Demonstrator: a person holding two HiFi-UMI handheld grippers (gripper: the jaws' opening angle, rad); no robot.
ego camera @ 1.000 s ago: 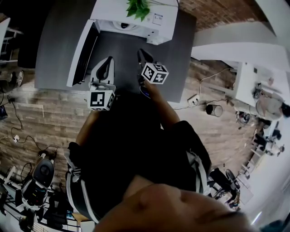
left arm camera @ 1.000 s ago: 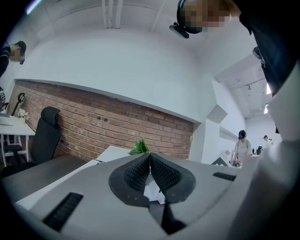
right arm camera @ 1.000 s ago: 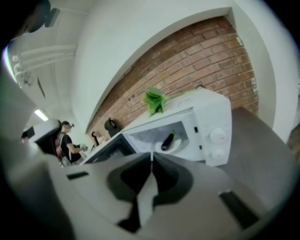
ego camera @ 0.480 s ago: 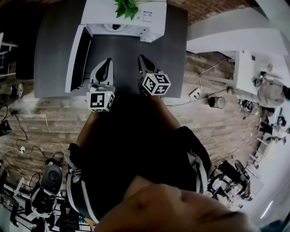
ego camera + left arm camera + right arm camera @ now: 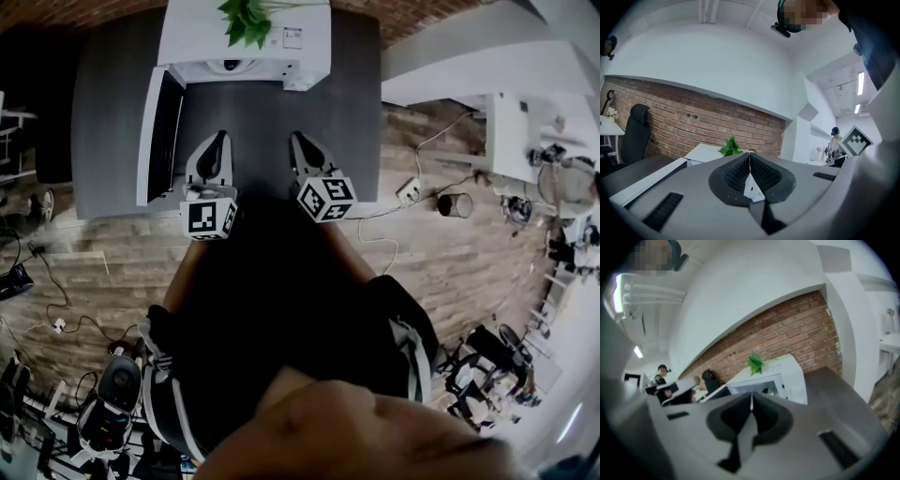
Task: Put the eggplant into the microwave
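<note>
A white microwave stands at the back of the grey table, its door swung open to the left. In the right gripper view the open cavity shows a small dark and green shape inside; I cannot tell whether it is the eggplant. No eggplant lies on the table. My left gripper and right gripper hover side by side over the table in front of the microwave. Both are shut with nothing between the jaws, as seen in the left gripper view and the right gripper view.
A green plant sits on top of the microwave. Wooden floor surrounds the table, with cables and a socket block at the right and a small dark can beside it. A black chair stands at the far left by the brick wall.
Both grippers have drawn back from the microwave toward me, the right one more than the left. They stay shut and empty.
</note>
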